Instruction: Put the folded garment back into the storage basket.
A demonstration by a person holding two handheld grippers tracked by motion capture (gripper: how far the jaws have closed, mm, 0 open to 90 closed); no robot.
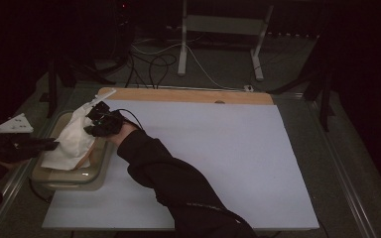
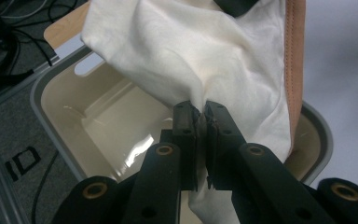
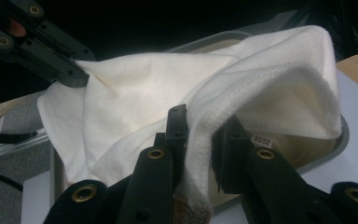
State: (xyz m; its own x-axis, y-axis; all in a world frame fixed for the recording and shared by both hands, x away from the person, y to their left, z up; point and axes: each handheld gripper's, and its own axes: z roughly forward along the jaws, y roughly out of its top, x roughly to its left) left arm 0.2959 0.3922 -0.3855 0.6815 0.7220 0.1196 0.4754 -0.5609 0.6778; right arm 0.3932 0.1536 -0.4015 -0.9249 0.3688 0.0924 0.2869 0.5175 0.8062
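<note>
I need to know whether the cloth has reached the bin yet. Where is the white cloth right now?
In the high view the white cloth hangs at the table's left edge, over the beige bin, pinched by both the left tongs and the right tongs.

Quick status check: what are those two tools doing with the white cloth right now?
Left tool shut on cloth. Right tool shut on its far edge. Cloth hangs over the bin. Nothing in the way.

The high view looks forward and down over the whole desk from the person's side. Each gripper view rides close behind its own jaws, both sharing the white cloth above the tub.
</note>
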